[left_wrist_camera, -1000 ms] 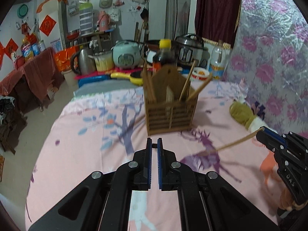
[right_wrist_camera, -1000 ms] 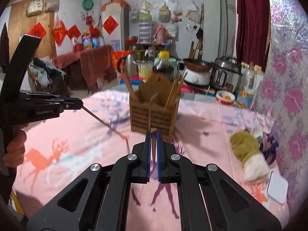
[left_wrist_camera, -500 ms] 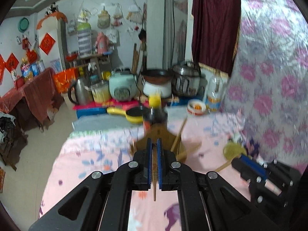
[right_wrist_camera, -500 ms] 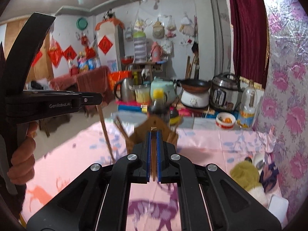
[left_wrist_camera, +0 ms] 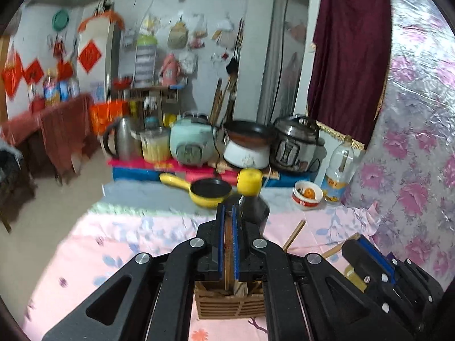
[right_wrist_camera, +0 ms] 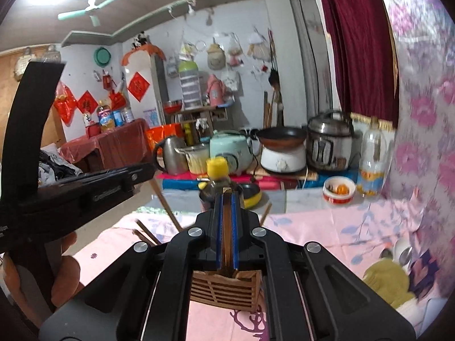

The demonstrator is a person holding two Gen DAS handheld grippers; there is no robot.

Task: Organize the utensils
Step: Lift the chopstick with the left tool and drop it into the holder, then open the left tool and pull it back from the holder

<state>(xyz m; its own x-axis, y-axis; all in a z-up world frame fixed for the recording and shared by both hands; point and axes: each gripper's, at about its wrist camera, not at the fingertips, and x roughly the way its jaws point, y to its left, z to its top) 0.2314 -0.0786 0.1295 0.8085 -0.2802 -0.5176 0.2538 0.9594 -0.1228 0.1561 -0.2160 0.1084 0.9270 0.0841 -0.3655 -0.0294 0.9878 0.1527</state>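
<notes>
Wooden chopstick [left_wrist_camera: 227, 244] clamped between the blue pads of the left gripper [left_wrist_camera: 226, 213]; a thin brown stick, running down out of the jaws toward the holder below. In the right wrist view the same stick shows as a slanted line leaving the left gripper [right_wrist_camera: 142, 174] at far left. A person's hand [right_wrist_camera: 64, 270] holds that tool's handle.

Right gripper [right_wrist_camera: 226, 196] likewise pressed together on a second chopstick [right_wrist_camera: 226, 227], pale squared tip showing just past the pads.

Utensil holder [left_wrist_camera: 230, 302]: slatted wooden box, light brown, standing on the pink printed tablecloth [left_wrist_camera: 119, 244], directly under both grippers in each view. Inside: several wooden sticks, ends poking out to left and right of the jaws; exact count cannot be told, the grippers hide most of the opening.

Dark sauce bottle [left_wrist_camera: 251, 196] with yellow cap just beyond the holder. Further off: yellow saucepan [left_wrist_camera: 209, 191], empty as far as visible. Small red-and-white bowl [left_wrist_camera: 307, 196] to the right holds something orange. Clear plastic bottle [left_wrist_camera: 339, 167] beside it, near the floral wall covering. Yellow-green cloth [right_wrist_camera: 389, 284] lies at near right on the table.

Both views blurred at the edges.
</notes>
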